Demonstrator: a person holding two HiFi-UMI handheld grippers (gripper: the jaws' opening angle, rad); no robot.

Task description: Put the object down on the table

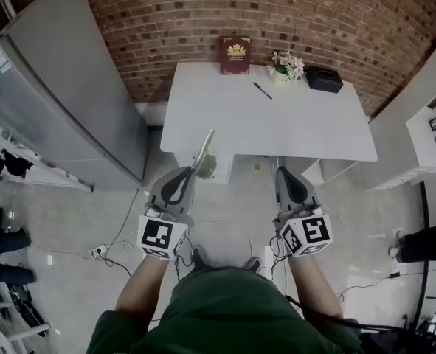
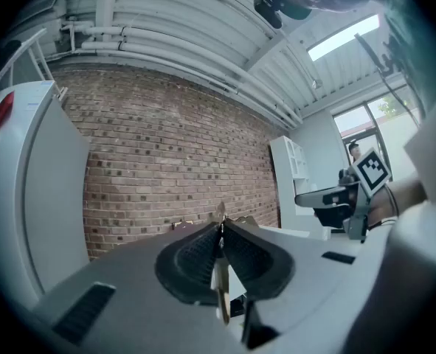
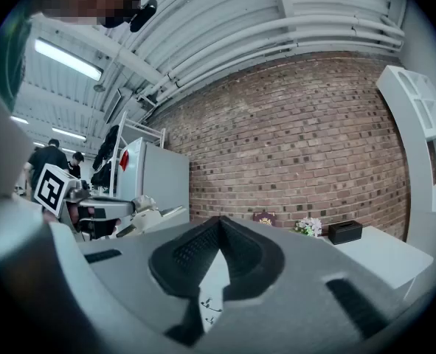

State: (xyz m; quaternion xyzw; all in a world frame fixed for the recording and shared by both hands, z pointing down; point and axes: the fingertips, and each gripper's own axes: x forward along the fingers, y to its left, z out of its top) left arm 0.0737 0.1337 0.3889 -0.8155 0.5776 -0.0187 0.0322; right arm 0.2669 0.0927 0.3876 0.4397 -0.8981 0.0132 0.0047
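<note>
My left gripper (image 1: 193, 170) is shut on a thin, flat, pale object (image 1: 203, 148) that sticks up and forward from the jaws, just short of the near edge of the white table (image 1: 306, 135). In the left gripper view the object (image 2: 220, 271) shows edge-on as a narrow strip pinched between the dark pads, my left gripper (image 2: 220, 228) pointing at the brick wall. My right gripper (image 1: 283, 172) hovers beside it over the floor, jaws shut with nothing in them. In its own view my right gripper (image 3: 219, 221) has its tips meeting.
At the table's far edge are a dark red book (image 1: 234, 55), a small bunch of flowers (image 1: 286, 66) and a black box (image 1: 324, 79), with a pen (image 1: 262, 91) nearer the middle. A grey cabinet (image 1: 70, 94) stands left, a white shelf unit (image 1: 430, 135) right, and cables (image 1: 122, 231) lie on the floor.
</note>
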